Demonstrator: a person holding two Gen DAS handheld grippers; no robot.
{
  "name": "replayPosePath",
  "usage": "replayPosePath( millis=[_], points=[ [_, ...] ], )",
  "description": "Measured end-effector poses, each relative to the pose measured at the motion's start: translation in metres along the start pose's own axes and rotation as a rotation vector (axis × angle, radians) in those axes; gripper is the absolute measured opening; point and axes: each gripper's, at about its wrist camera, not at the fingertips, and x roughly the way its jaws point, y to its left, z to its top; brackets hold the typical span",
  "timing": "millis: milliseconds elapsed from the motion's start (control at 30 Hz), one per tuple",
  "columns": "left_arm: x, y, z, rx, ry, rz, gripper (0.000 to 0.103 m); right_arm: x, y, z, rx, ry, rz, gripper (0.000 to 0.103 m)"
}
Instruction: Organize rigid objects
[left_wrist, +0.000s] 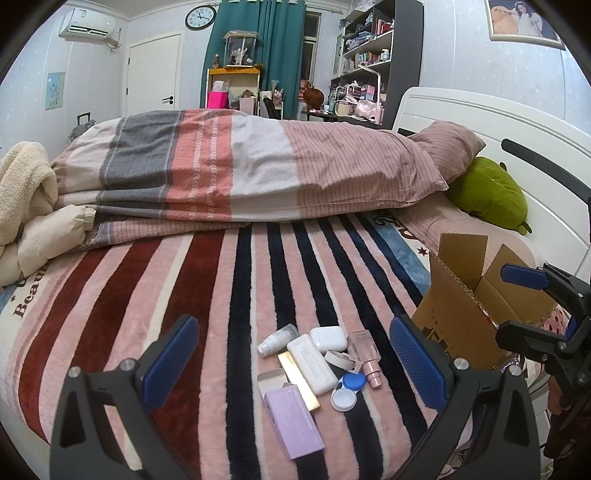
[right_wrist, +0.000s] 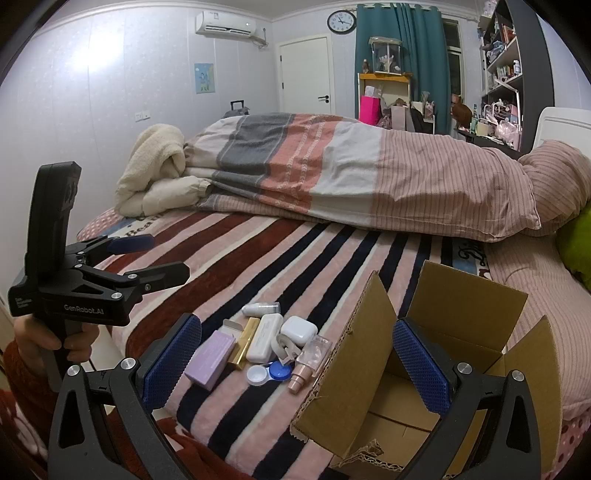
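Note:
A cluster of small items lies on the striped blanket: a purple box, a gold box, a long white case, a white earbud case, a small white bottle, a clear pink-capped bottle and a blue-and-white lens case. My left gripper hovers open above and in front of them, holding nothing. An open cardboard box stands just right of the pile. My right gripper is open and empty, near the box and the pile's purple box.
A folded striped quilt and a pillow lie across the far half of the bed. A green plush rests by the white headboard. A cream coat is heaped at the far left. A hand holds the left gripper.

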Motion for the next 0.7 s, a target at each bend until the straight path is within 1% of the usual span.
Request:
replayPosePath(
  millis=[567,700],
  points=[
    [0.0057,0.0049,-0.0044,-0.006,0.001,0.005,0.103,0.0005,-0.002,-0.0003,0.003,-0.004,0.001,0.103],
    [0.0059,0.0054,-0.0044,-0.008,0.0,0.001,0.103,0.0029,0.0002,-0.0054,-0.009,-0.005,-0.018,0.103]
  ],
)
